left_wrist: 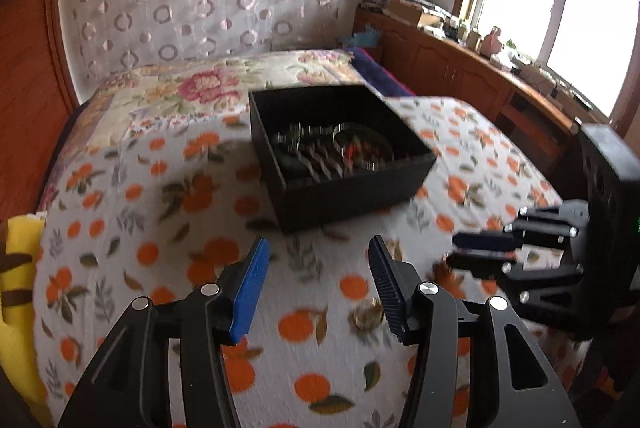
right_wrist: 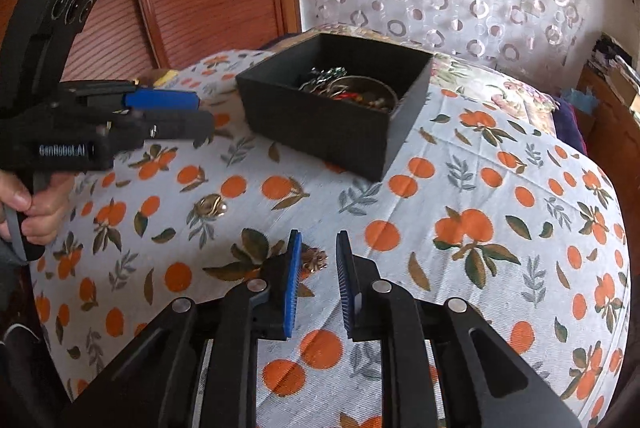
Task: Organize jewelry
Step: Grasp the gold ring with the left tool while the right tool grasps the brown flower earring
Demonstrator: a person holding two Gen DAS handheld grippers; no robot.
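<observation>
Now the right claw (right_wrist: 318, 280) is spread around a small brooch (right_wrist: 314, 260) on the bed (right_wrist: 500, 188). Left claw (left_wrist: 318, 276) is spread too, a gold piece (left_wrist: 366, 316) beside it. Black box (right_wrist: 320, 120) holds jewelry.

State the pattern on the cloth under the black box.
Oranges with green leaves on white cloth, clearest in the right wrist view.

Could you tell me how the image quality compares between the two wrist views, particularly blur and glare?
Left wrist view: the window is blown out white, the black box and the right tool are motion-smeared. Right wrist view: evenly lit, the bedspread sharp, only the left tool blurred; fisheye bending curves both.
</observation>
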